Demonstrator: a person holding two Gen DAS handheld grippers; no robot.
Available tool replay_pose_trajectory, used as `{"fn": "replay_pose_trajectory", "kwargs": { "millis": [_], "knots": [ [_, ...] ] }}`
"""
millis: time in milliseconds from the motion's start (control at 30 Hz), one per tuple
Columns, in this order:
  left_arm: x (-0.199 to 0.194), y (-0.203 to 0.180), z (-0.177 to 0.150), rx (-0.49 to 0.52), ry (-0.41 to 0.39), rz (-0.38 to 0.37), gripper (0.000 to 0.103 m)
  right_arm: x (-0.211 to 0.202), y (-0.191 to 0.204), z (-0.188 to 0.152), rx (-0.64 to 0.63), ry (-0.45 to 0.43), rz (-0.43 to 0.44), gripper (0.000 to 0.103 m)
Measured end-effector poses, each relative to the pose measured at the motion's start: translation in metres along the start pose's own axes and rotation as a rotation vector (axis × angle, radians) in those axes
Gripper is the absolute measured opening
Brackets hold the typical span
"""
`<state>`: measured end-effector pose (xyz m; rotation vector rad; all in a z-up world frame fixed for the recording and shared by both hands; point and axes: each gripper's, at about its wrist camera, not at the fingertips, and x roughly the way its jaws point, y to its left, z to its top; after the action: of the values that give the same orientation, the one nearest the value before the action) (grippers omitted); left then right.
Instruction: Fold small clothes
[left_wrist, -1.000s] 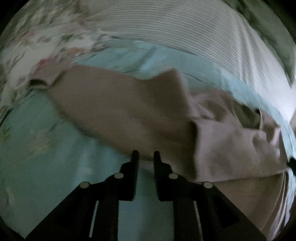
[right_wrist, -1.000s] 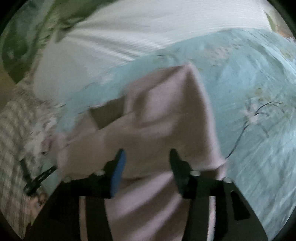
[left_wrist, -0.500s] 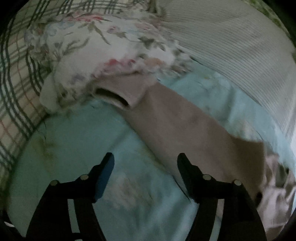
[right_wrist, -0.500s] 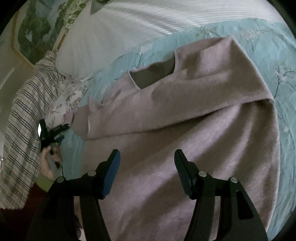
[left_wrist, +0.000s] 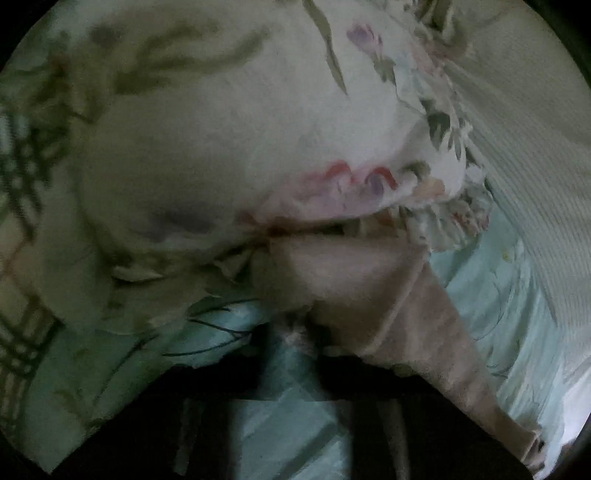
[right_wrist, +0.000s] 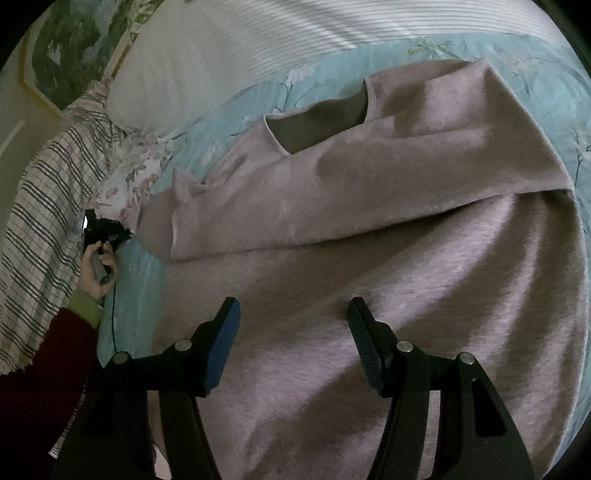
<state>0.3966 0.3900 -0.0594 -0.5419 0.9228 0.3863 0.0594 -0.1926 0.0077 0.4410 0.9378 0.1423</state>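
Left wrist, tongs (left_wrist: 295, 343) blurred, sleeve cuff (left_wrist: 332, 266) smeared

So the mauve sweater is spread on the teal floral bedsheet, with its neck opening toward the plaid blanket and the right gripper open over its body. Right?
Not quite: the neck opening faces the white ribbed pillow, not the plaid blanket off to the side. The right wrist view shows it. The rest holds: mauve sweater on the teal floral bedsheet, right gripper open over its body.

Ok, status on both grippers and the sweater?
Left gripper shut on sleeve cuff. Right gripper open, empty, over pink sweater. Floral pillow crowds the cuff.
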Motion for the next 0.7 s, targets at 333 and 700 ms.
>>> {"fn": "replay_pose_trajectory", "kwargs": {
  "millis": [333, 700],
  "knots": [
    [-0.087, -0.038, -0.065, 0.095, -0.13, -0.199, 0.002, -0.006, 0.002, -0.009, 0.001, -0.018, 0.034, 0.062],
    [-0.194, -0.161, -0.213, 0.289, -0.114, -0.575, 0.002, -0.052, -0.02, -0.027, 0.057, -0.114, 0.03, 0.062]
  ]
}}
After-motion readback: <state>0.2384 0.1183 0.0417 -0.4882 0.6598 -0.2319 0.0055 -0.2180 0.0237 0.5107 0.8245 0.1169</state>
